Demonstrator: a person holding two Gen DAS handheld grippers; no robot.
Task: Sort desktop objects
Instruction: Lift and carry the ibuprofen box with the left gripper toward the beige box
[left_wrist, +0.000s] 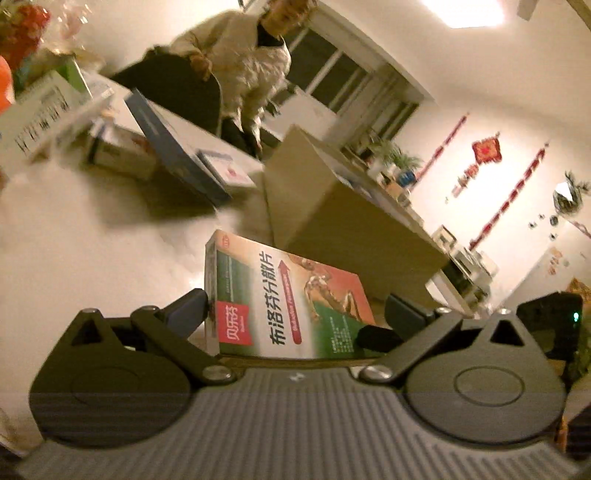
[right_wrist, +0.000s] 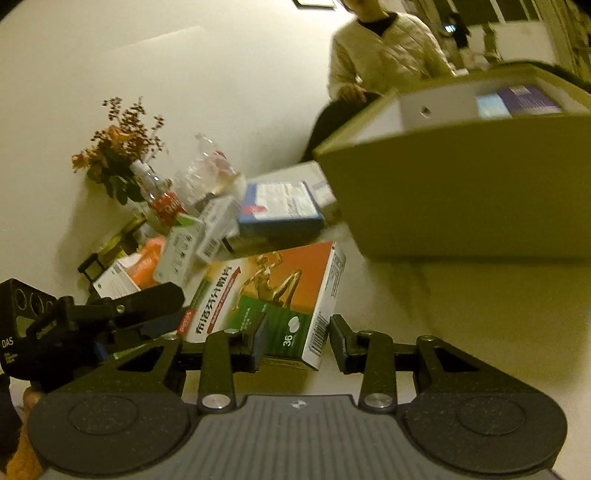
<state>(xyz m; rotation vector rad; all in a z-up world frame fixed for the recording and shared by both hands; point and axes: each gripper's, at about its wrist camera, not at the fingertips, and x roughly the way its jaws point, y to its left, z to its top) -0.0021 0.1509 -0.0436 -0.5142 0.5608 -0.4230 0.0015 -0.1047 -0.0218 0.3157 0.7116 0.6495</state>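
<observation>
Between the spread jaws of both claws, the medicine box (left_wrist: 291, 295) is lying on the table (left_wrist: 92, 240), long axis running away from the left claw (left_wrist: 295, 314), while the right claw (right_wrist: 297, 339) is straddling only its near corner.

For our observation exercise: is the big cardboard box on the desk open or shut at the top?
Open. In the right wrist view the cardboard box has no lid on; its pale inner wall and packages inside it show over the rim.
</observation>
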